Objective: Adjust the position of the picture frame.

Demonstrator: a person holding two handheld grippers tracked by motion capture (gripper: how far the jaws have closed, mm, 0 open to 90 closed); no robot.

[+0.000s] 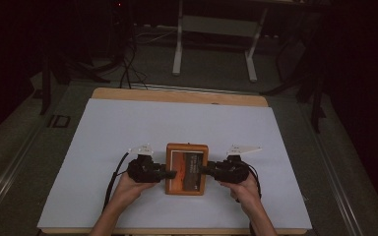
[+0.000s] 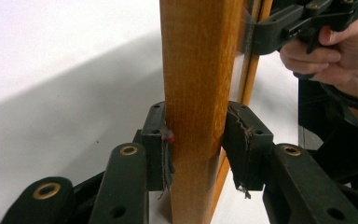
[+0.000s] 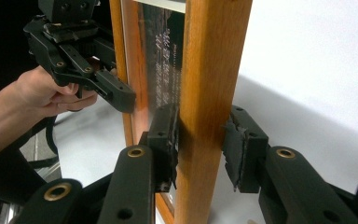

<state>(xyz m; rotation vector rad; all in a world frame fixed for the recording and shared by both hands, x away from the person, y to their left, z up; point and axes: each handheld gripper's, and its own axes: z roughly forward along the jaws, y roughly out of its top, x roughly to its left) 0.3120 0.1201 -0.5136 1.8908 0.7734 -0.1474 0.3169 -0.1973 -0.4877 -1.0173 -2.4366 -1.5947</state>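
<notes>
while the wooden frame [image 1: 187,168] lies flat on the white sheet [image 1: 177,128] near the person's edge of the table [image 1: 177,96], both claws sit at its two long sides, so the approach looks done and the lift or shift is what seems left.

left claw [image 1: 170,173]: in the left gripper view its jaws straddle the frame's side rail [image 2: 198,93]. the left-hand pad [image 2: 167,149] touches the wood, but a thin gap shows at the other pad [image 2: 240,140], so i'd call it slightly spread rather than pinching.

right claw [image 1: 204,170]: in the right gripper view the left-hand pad [image 3: 168,140] lies against the opposite rail [image 3: 212,93], while the other pad [image 3: 237,144] stands off the wood with light between them, so this one is also spread around the rail and not clamped.

between the two claws the frame's glazed front with its dark orange picture [image 1: 186,169] faces up. beyond both claws the sheet is bare.

my judgement: positioning is finished, and neither grip is firm. what remains is closing both claws on the rails and then moving the frame. with one pad loose on each side, it could slip or tilt if raised now.
</notes>
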